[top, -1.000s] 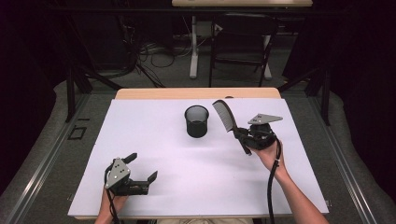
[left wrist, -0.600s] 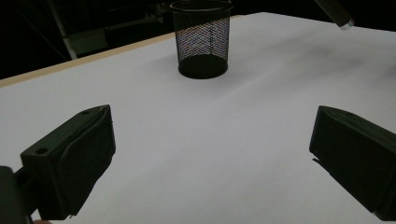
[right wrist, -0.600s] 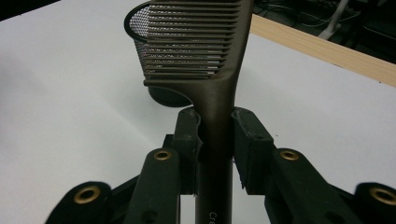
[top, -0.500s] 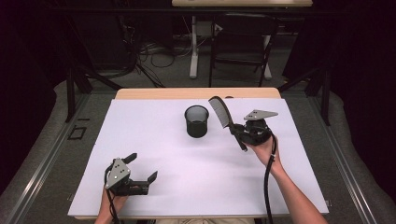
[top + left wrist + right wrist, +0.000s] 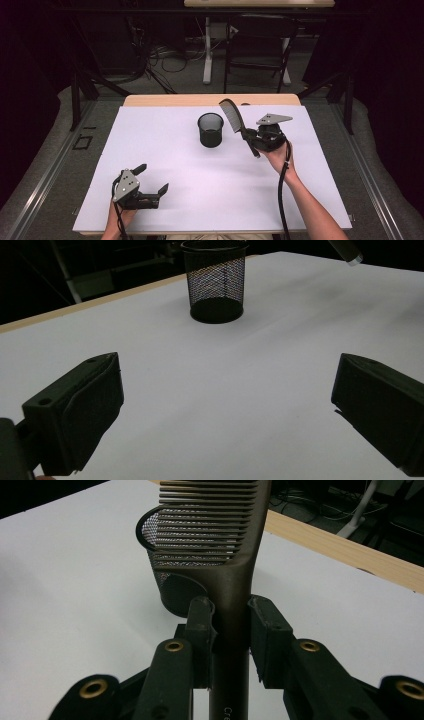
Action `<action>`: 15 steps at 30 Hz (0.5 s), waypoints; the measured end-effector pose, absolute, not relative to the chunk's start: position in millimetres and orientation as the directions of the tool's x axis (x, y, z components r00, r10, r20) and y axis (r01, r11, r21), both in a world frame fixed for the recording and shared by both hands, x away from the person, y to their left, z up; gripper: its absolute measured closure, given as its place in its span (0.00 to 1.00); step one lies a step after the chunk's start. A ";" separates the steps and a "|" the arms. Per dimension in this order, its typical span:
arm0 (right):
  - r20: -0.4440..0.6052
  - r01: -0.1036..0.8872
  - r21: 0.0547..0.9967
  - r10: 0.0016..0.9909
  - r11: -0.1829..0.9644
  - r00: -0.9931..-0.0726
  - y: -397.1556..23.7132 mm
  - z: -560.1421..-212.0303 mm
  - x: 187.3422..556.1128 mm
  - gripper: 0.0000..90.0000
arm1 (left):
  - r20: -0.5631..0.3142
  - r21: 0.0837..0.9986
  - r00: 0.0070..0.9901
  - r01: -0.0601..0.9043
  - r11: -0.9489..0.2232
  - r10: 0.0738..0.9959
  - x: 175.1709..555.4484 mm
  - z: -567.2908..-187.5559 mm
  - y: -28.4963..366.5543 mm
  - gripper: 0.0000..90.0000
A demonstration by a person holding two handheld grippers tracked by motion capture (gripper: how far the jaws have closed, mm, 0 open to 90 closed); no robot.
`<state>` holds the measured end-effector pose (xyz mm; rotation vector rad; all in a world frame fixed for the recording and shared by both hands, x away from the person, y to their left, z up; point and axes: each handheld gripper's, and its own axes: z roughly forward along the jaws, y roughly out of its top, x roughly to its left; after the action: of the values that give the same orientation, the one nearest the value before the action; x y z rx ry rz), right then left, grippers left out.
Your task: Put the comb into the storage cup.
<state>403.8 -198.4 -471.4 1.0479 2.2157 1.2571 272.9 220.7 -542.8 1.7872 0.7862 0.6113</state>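
Observation:
A dark comb is held tilted above the table, its toothed end pointing up toward the far side, just right of a black mesh cup. My right gripper is shut on the comb's handle. The cup stands upright on the white table. My left gripper rests near the front left edge, jaws wide apart with nothing between them. The comb's handle tip peeks in at the top of the left gripper view.
A wooden strip runs along the table's far edge. Beyond it stand a dark chair and cables on the floor. White tabletop stretches between the two grippers.
My right gripper has carried the comb a little left and toward the far side, nearer the cup. The left gripper has stayed put.

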 end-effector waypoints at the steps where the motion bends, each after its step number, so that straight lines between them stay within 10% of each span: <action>1: 0.030 0.414 0.853 0.762 0.317 -0.647 -197.8 -471.6 404.4 0.81 | 0.040 0.944 0.655 0.223 -0.244 0.755 273.0 -542.8 220.7 0.00; 15: 0.021 0.395 0.865 0.763 0.311 -0.646 -194.0 -465.0 410.1 0.81 | 0.043 0.944 0.659 0.220 -0.247 0.751 272.5 -542.6 220.2 0.00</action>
<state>410.1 -194.0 -465.0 1.0310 2.1900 1.2755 272.5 220.2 -542.6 1.7917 0.7788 0.6115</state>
